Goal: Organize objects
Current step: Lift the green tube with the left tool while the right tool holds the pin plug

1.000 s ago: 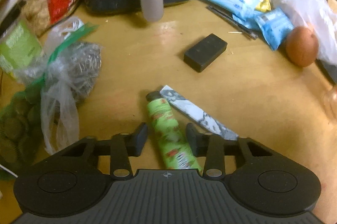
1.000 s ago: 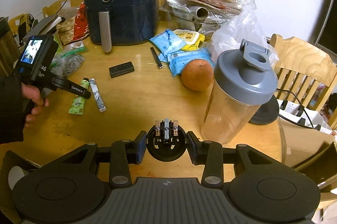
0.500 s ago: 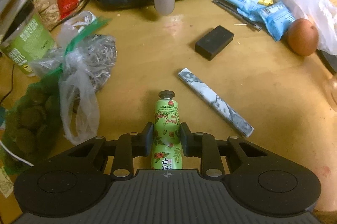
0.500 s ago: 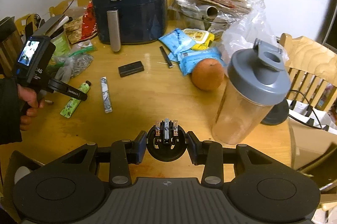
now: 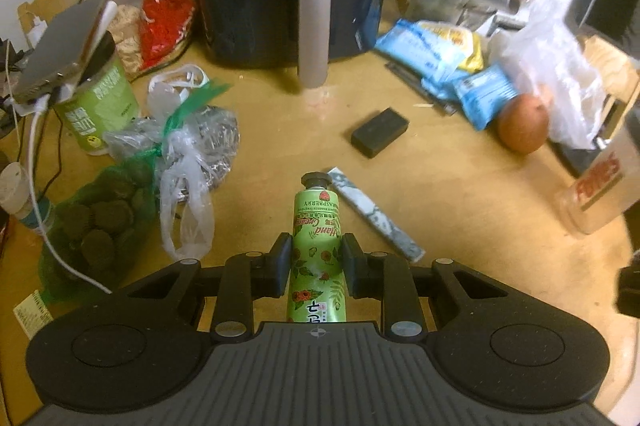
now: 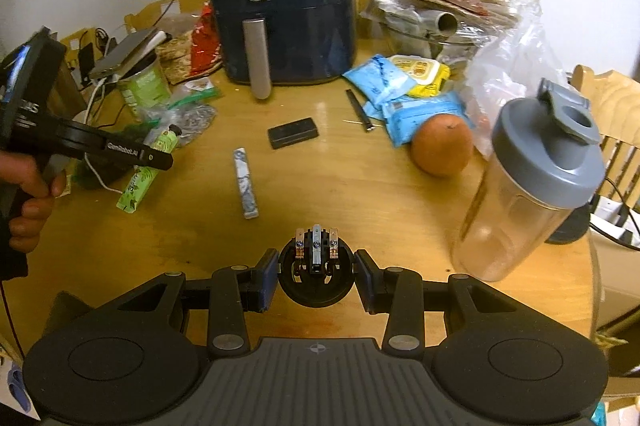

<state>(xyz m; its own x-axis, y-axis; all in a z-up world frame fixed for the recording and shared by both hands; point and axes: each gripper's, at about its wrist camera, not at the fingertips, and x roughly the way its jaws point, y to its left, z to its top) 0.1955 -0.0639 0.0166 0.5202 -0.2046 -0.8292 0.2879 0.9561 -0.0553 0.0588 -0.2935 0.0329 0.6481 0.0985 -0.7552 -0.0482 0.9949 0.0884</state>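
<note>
My left gripper (image 5: pixel 315 251) is shut on a green hand cream tube (image 5: pixel 316 222), its black cap pointing away from me. In the right wrist view the left gripper (image 6: pixel 154 159) holds the tube (image 6: pixel 138 184) tilted above the wooden table (image 6: pixel 360 210), with a person's hand on the grip. My right gripper (image 6: pixel 316 268) is shut on a round black plug (image 6: pixel 316 286) with metal prongs, low over the table's near side. A marbled white bar (image 5: pixel 374 216) lies flat just right of the tube.
A dark air fryer (image 6: pixel 284 10) stands at the back. A small black box (image 6: pixel 293 133), blue packets (image 6: pixel 420 114), an orange (image 6: pixel 442 146) and a grey-lidded shaker bottle (image 6: pixel 532 194) sit to the right. Bags (image 5: pixel 188 150) and a green cup (image 5: pixel 100 110) crowd the left.
The left gripper's jaws closed on the green tube, then rose with it off the table, so more of the table shows. The right gripper kept still with the plug.
</note>
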